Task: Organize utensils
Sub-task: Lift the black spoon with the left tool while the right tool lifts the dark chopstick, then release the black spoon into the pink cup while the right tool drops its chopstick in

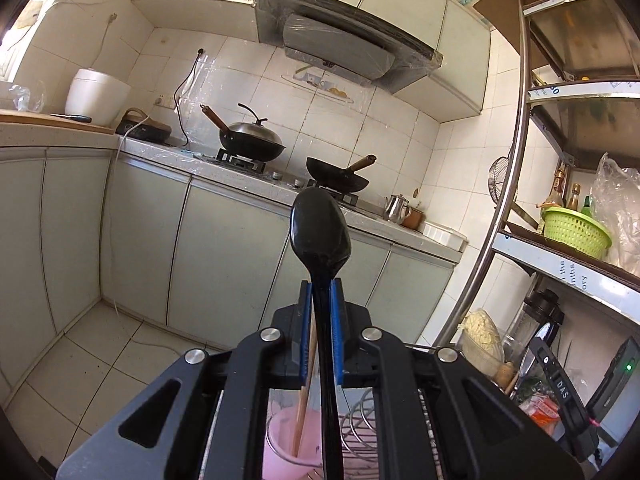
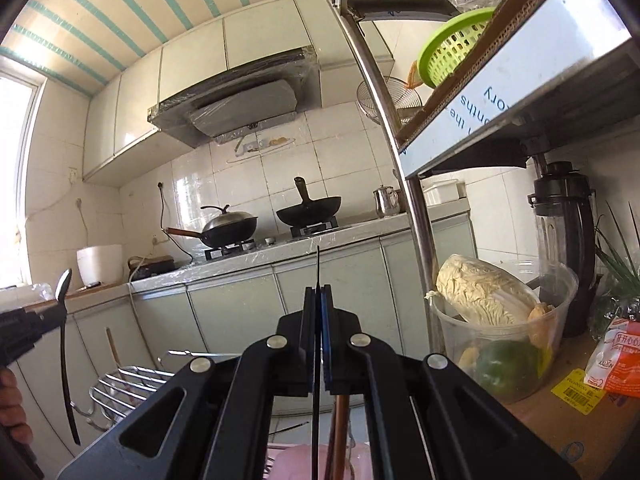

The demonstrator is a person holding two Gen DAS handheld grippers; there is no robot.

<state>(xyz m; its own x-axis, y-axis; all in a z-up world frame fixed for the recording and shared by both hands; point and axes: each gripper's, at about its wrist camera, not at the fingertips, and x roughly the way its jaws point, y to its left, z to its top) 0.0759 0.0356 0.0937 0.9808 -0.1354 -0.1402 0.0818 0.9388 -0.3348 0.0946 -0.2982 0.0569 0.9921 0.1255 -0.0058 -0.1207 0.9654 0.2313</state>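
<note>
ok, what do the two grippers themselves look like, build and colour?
Both match: the left gripper and right gripper have matte black angular bodies with slotted cutouts, round silver bolts at the pivots, and flat black fingers lined with blue pads. No cables or markings show. No sleeve is visible.

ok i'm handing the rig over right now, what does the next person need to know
Left gripper: shut on the black spoon, bowl pointing forward.
Right gripper: shut on a thin black utensil, seen edge-on; I can't tell what it is.
Below: pink cup holding a wooden chopstick, beside a wire rack.
Done: both utensils are held.
Left: neither is set down yet.
</note>
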